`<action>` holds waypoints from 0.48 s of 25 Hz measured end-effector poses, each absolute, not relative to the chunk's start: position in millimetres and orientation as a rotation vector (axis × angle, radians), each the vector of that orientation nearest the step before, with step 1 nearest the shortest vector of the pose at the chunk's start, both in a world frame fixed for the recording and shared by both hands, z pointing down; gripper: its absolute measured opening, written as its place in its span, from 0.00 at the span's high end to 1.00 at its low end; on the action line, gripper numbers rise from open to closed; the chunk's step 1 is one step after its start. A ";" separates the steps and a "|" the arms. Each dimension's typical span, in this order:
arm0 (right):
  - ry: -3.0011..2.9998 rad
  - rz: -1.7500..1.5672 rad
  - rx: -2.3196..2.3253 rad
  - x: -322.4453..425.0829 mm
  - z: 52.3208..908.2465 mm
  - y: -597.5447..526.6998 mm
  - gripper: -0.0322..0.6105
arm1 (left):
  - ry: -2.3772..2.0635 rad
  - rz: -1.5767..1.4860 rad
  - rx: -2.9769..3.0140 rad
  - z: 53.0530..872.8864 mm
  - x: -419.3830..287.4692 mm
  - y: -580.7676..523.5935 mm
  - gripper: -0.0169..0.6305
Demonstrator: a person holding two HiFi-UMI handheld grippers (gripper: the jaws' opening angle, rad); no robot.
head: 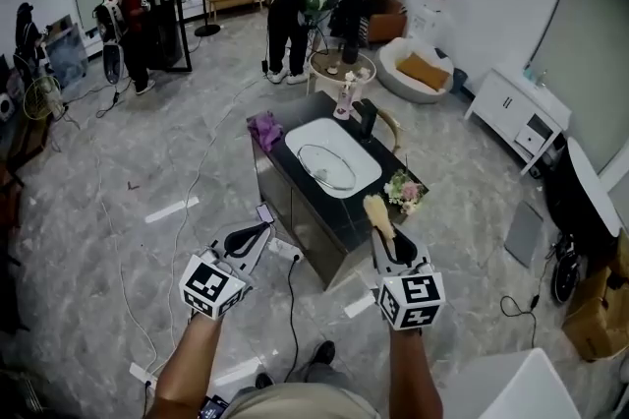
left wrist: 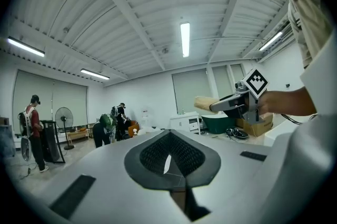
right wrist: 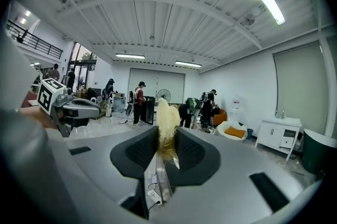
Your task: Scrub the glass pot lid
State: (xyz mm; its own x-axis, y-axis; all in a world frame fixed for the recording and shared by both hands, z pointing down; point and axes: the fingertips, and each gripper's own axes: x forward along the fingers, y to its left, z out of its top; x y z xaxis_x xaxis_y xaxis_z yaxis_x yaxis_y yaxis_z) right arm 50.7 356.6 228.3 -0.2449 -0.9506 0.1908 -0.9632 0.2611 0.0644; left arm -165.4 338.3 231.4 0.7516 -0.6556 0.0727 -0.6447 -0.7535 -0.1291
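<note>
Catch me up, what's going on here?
A person stands short of a dark counter, a gripper in each hand. The right gripper has its tongs clamped on a pale fibrous scrubber. The left gripper is shut and empty. The glass pot lid lies in the white sink basin, untouched. Both grippers are in the air, and scrubbing has not yet begun.

head view looks down; both gripper views face the fan (left wrist: 63,115).

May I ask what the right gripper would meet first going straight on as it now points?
Nothing close, it seems: the right gripper, shut on a yellow scrubber, points level over the sink counter toward distant people; depth is unclear.
</note>
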 end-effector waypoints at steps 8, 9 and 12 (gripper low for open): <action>-2.403 0.132 1.721 98.2 239.1 291.4 0.78 | 1.157 -0.222 -2.830 239.6 -120.9 291.8 0.95; -2.412 0.137 1.715 104.0 240.5 285.2 0.78 | 1.167 -0.232 -2.827 240.9 -115.6 287.1 0.95; -2.433 0.153 1.703 123.3 244.5 269.7 0.78 | 1.180 -0.264 -2.818 243.4 -96.4 274.9 0.95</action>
State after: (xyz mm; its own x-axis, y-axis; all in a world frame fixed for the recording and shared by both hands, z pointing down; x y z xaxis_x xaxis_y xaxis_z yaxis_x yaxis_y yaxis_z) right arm 123.3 269.7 244.5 -0.3346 -0.9220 0.1949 -0.9391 0.3434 0.0123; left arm -96.4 274.9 243.4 0.6897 -0.7126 0.1287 -0.6996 -0.7016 -0.1354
